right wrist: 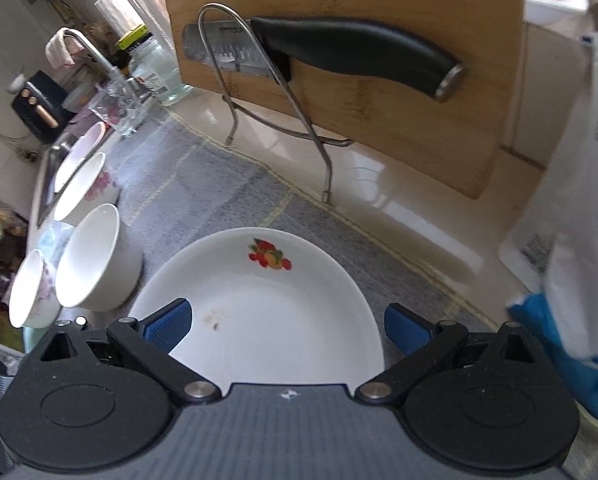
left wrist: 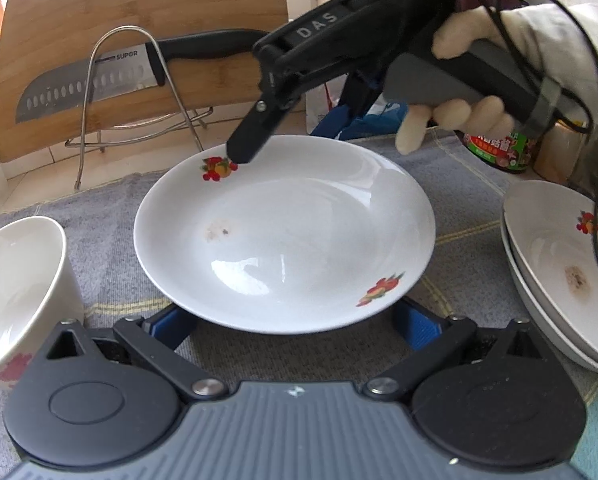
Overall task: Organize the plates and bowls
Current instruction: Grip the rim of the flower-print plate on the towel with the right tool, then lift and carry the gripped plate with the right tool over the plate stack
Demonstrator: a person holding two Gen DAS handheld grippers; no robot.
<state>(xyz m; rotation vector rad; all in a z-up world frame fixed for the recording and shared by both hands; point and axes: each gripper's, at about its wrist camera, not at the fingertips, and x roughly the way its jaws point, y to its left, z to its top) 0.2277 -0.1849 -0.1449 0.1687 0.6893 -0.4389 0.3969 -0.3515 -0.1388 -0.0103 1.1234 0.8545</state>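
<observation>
A white plate with fruit prints (left wrist: 283, 236) lies on the grey cloth; it also shows in the right wrist view (right wrist: 259, 320). My left gripper (left wrist: 295, 326) is open, its blue pads on either side of the plate's near rim. My right gripper (right wrist: 287, 330) is open over the plate, one pad above it and one past its right rim; from the left wrist view its black finger (left wrist: 247, 140) hangs over the plate's far rim. Stacked plates (left wrist: 559, 276) sit at the right. A white bowl (left wrist: 15, 292) stands at the left; several bowls (right wrist: 95, 256) show in the right wrist view.
A bamboo cutting board (left wrist: 139, 32) with a knife (left wrist: 111, 76) in a wire rack (left wrist: 135, 92) stands behind. A sauce jar (left wrist: 499, 148) is at the back right. A white plastic bag (right wrist: 579, 200) stands right of the plate, a sink and faucet (right wrist: 91, 52) at the far left.
</observation>
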